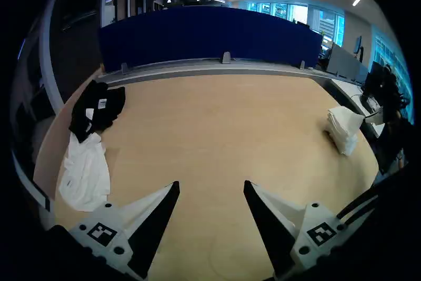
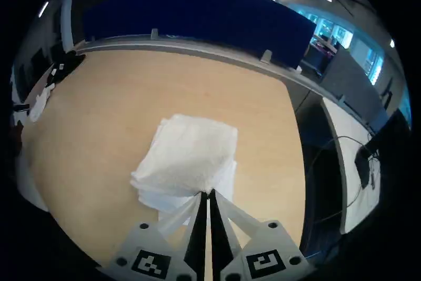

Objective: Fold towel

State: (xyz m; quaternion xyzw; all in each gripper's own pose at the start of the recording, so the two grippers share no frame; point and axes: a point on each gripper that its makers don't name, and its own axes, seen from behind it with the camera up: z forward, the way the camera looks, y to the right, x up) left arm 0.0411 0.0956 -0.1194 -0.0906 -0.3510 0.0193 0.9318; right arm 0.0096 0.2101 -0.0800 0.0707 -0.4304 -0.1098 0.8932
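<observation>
Folded white cloth towel (image 2: pixel 189 154) lies by pale wooden surface's (image 2: pixel 105 107) right edge, likely finished; right claw (image 2: pixel 208 195) closed at its hem; left claw (image 1: pixel 210 186) wide, empty.

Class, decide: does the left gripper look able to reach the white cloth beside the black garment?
Probably yes: the left gripper is open, with only bare table between it and the white cloth.

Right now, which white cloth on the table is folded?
The white stack by the right hand-held gripper; the other white cloth lies loose beside the black cloth.
</observation>
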